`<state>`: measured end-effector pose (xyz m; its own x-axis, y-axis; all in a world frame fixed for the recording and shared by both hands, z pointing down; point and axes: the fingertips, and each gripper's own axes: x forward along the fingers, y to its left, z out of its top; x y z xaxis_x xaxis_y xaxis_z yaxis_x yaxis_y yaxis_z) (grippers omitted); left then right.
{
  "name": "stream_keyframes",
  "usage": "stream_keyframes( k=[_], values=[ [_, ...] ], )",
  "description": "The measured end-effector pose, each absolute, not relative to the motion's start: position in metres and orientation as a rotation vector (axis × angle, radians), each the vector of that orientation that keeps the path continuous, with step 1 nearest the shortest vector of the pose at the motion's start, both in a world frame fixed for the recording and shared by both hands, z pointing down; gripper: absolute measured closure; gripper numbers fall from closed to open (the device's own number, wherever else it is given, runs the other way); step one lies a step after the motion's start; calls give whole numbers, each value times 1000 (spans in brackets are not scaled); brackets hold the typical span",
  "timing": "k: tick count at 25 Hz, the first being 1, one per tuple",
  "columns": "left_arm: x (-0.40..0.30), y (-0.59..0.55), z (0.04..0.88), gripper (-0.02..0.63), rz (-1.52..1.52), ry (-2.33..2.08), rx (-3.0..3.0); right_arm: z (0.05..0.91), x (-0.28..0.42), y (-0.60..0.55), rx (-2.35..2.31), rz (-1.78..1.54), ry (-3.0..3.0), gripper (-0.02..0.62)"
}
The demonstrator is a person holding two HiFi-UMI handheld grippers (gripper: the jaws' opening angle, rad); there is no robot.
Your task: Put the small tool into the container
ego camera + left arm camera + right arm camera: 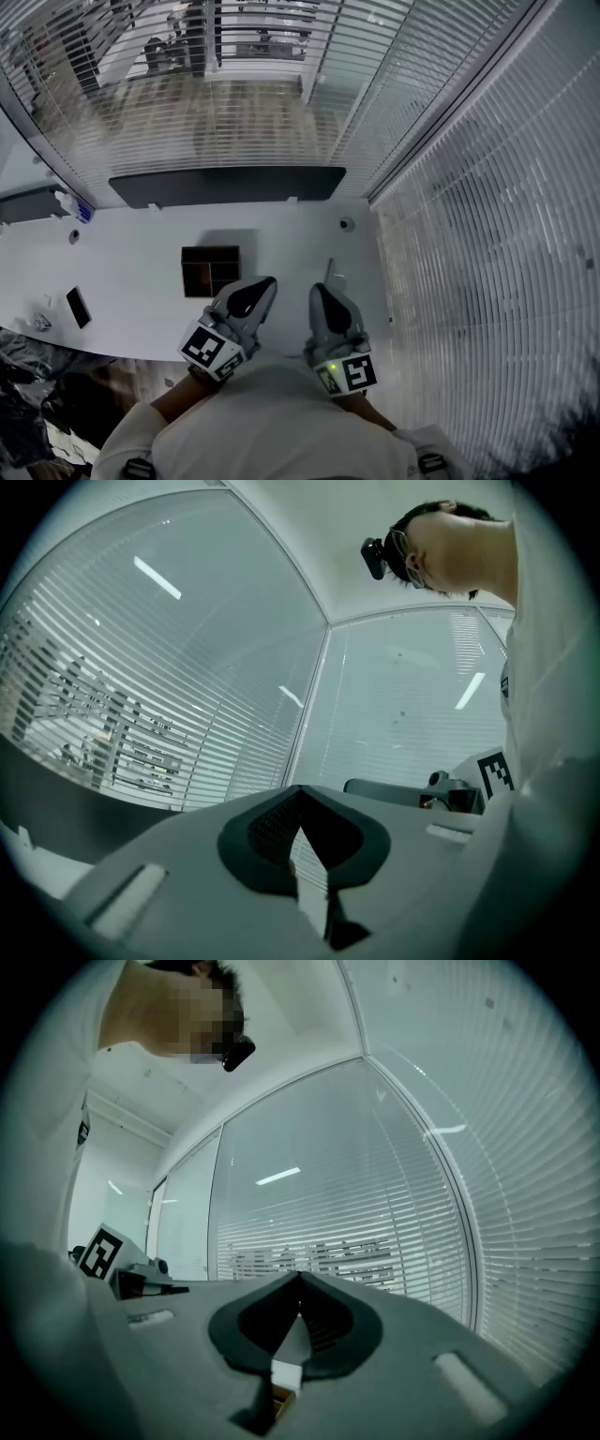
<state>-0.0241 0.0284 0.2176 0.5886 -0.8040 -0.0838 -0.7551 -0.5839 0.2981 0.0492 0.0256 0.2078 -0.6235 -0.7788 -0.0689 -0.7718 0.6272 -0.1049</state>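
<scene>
White table (141,272): bare surface lies between the dark compartmented container (210,270) and the small tool (330,270), and left of the container as far as the black phone (78,307). A long dark panel (225,185) bounds the far edge. Glass walls with blinds (469,234) close the space behind the table and to its right.

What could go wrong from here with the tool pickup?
1. The right gripper has its jaws together; reaching the small tool like that could shove it across the table.
2. The tool looks thin and lies flat, so a pinch may slip.
3. The container has small compartments; a release may miss.
</scene>
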Motion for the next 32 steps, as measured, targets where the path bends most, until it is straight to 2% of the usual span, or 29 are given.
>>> stream_keyframes(
  k=[8,32],
  values=[
    [16,23,227,603,-249,-1270,2616,225,84,23,-1313,-119,2721,595],
    [56,-21,267,603,-94,-1156,2555,262,116,-17,-1441,-266,2740,595]
  ],
)
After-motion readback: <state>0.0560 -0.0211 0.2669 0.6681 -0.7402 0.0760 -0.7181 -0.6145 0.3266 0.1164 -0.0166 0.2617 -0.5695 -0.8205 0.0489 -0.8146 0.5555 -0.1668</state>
